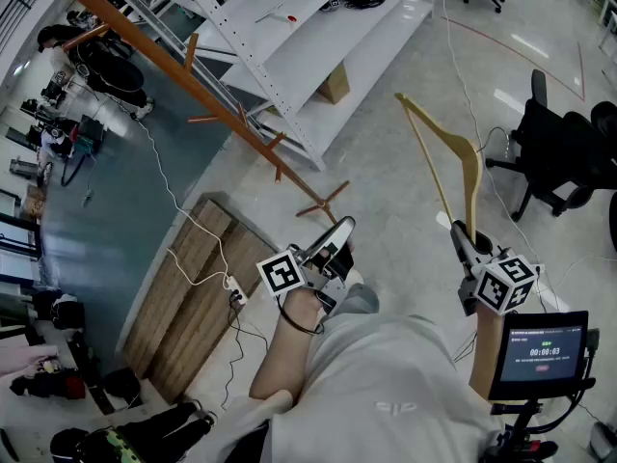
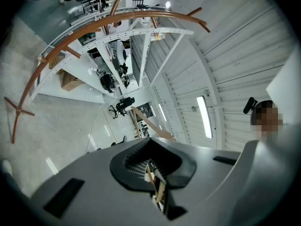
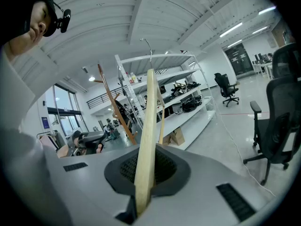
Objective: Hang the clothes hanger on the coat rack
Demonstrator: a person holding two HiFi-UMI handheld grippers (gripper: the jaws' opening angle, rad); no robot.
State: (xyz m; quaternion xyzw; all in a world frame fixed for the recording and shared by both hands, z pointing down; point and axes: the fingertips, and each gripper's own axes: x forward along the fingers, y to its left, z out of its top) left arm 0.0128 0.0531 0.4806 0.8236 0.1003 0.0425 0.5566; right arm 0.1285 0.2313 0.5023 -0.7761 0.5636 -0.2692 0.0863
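Your right hand-held gripper (image 1: 458, 231) pinches the wooden clothes hanger (image 3: 146, 126) by one end. Its jaws are clamped tight on the pale wood, and the rest of the hanger rises up and away from them. In the right gripper view the bar runs straight out from between the pads, with the thin metal hook (image 3: 147, 48) at its far end.

Your left hand-held gripper (image 1: 339, 230) rides beside it at your left, jaws pressed together and pointing out over the floor toward the coat rack (image 2: 150, 13). That rack is a slim brown wooden pole with short pegs branching off it and crossed feet on the floor. It stands ahead of you and to your left, in front of a long white shelving unit (image 1: 289, 56).

The hanger is in the air to the right of the rack and well apart from it — no part of it touches a peg.

Wooden boards (image 1: 188, 297) lie on the floor below the rack, with a white cable trailing across them. A black office chair (image 1: 564, 152) stands off to your right, and a small screen (image 1: 540, 350) glows near your right elbow.
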